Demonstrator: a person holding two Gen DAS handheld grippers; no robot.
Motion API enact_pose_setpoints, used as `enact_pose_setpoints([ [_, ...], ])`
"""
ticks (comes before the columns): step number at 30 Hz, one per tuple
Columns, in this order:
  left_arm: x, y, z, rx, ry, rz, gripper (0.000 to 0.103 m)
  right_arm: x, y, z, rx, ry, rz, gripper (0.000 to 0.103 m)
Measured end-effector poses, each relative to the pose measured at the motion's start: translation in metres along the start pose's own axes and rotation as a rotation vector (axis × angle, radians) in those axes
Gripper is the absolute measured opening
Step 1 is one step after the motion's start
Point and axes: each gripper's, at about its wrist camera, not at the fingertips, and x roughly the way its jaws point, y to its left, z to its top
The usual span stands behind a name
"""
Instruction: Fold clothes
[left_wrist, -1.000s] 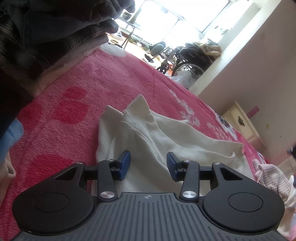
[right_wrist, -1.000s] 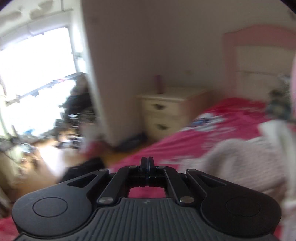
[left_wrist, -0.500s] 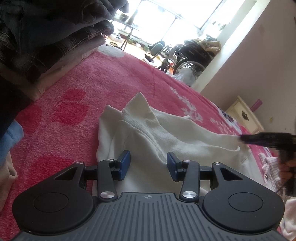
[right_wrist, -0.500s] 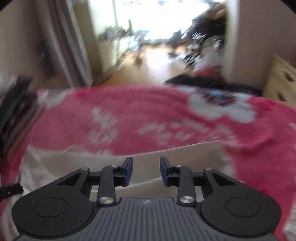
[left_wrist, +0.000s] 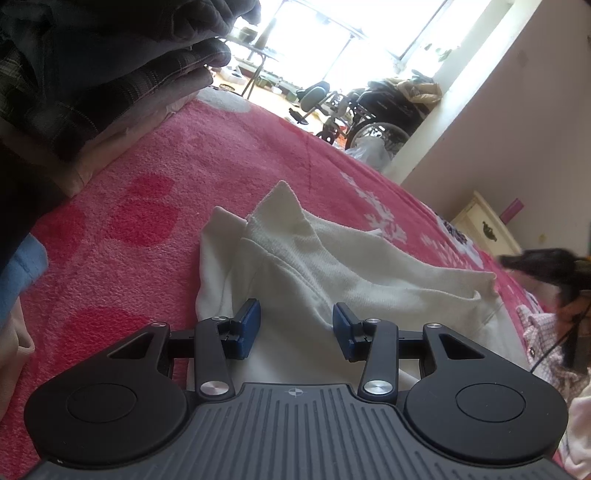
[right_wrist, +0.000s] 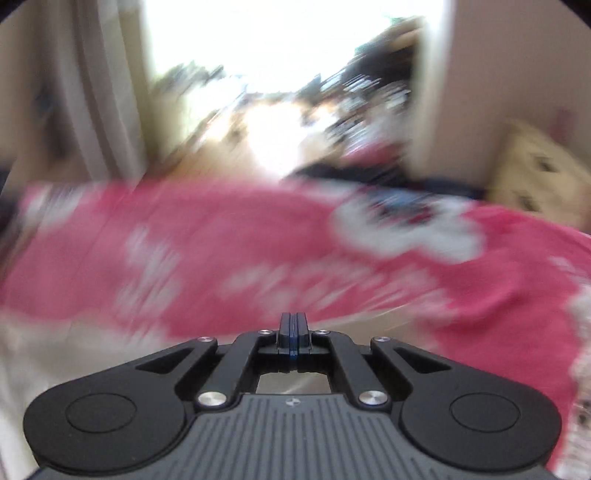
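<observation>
One cream garment (left_wrist: 332, 273), soft and ribbed at its pointed upper edge, is spread in rumpled folds on the pink fleece blanket (left_wrist: 155, 206). The left gripper (left_wrist: 295, 326) is held over its near part, blue pads parted, nothing grasped. The right gripper (right_wrist: 293, 334) is clenched, pads pressed together; whether cloth is pinched cannot be told through the blur. One stack of folded dark clothes (left_wrist: 92, 74) is piled at the left. Bare blanket is seen beyond the garment's far edge.
</observation>
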Motion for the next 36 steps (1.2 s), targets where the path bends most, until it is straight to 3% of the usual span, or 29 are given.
enact_pose_setpoints([
  [2, -0.001, 0.001, 0.0, -0.004, -0.001, -0.001, 0.043, -0.022, -0.042, 0.012, 0.132, -0.089, -0.124, 0.0],
  [5, -0.001, 0.001, 0.001, -0.009, -0.001, -0.003, 0.043, -0.058, -0.111, 0.02, 0.347, -0.168, -0.39, 0.0],
  [8, -0.002, 0.001, 0.001, -0.011, -0.007, -0.001, 0.043, -0.078, -0.155, 0.01, 0.48, -0.078, -0.526, 0.005],
  [11, -0.002, 0.0, 0.001, 0.0, -0.01, 0.006, 0.043, -0.084, -0.14, 0.0, 0.398, -0.01, -0.417, 0.005],
  [13, -0.002, -0.002, 0.0, 0.012, -0.013, 0.014, 0.043, -0.079, -0.099, -0.004, 0.226, 0.035, -0.228, 0.011],
  [18, -0.007, -0.006, -0.002, 0.036, -0.035, 0.041, 0.043, -0.061, 0.053, -0.012, -0.273, 0.132, 0.307, 0.031],
  [21, -0.01, -0.007, -0.004, 0.047, -0.053, 0.063, 0.043, -0.051, 0.138, -0.023, -0.506, 0.18, 0.499, 0.032],
  [23, -0.012, -0.006, -0.005, 0.055, -0.064, 0.08, 0.043, -0.042, 0.183, -0.033, -0.63, 0.21, 0.574, 0.034],
  [27, -0.014, 0.001, -0.005, 0.052, -0.063, 0.08, 0.043, -0.015, 0.241, -0.052, -0.778, 0.287, 0.619, 0.037],
  [35, -0.018, 0.0, -0.013, 0.108, -0.067, 0.102, 0.043, 0.02, 0.259, -0.056, -0.75, 0.371, 0.661, 0.037],
  [36, -0.018, -0.001, -0.014, 0.119, -0.067, 0.107, 0.043, 0.023, 0.26, -0.057, -0.747, 0.379, 0.666, 0.031],
])
